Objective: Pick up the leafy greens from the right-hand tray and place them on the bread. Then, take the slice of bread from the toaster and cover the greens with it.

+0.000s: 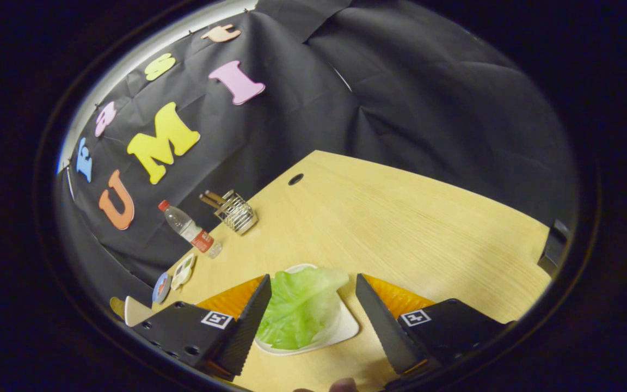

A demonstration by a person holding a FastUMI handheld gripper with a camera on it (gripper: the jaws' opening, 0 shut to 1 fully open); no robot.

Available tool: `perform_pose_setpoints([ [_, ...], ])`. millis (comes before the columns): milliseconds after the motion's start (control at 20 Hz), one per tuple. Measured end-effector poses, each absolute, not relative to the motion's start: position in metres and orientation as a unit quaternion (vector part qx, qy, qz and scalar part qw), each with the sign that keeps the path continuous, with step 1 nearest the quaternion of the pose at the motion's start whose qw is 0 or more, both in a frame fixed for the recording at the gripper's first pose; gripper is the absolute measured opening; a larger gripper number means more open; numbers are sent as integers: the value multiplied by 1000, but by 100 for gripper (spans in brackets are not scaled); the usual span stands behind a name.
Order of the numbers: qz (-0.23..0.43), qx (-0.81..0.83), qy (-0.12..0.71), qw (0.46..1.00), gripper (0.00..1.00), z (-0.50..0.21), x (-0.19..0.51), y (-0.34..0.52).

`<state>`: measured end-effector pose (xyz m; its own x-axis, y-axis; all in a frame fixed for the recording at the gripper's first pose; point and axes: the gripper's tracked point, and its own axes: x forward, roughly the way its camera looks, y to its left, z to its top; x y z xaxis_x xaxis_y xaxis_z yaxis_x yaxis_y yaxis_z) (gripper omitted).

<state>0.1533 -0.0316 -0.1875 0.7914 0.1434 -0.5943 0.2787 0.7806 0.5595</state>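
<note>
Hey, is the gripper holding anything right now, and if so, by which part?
Nothing is held. The gripper is open, its fingers spread either side of the pale green lettuce leaf, which lies on the white tray on the light wooden table.

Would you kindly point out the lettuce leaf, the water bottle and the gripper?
lettuce leaf [297, 307]: gripper view, leaf's middle.
water bottle [189, 229]: gripper view, its body.
gripper [312, 288]: gripper view, open, midway between tips.

A staged recording booth, not a real kitchen: black cloth wall [400, 98] drapes behind a pale wooden desk [400, 228] with a cable hole [295, 179]. On its far left stand a water bottle [191, 230] and a wire utensil holder [236, 211].
</note>
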Motion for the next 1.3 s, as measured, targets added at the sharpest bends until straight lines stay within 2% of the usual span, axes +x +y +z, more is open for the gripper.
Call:
perform_pose_setpoints([
  [200,-36,342,333,878,96,-202,166,-31],
  [300,-32,343,332,878,91,-202,170,-30],
  [350,-30,343,334,877,86,-203,173,-31],
  [550,-38,335,341,877,54,-210,175,-39],
  [650,-40,330,342,879,30,-211,174,-44],
  [750,-38,315,346,883,21,-213,173,-46],
  [800,-38,311,341,886,21,-212,177,-48],
  [900,-31,304,338,890,4,-206,175,-46],
  [1000,-20,308,328,893,0,-196,174,-46],
  [1300,13,321,275,906,0,-138,171,-29],
])
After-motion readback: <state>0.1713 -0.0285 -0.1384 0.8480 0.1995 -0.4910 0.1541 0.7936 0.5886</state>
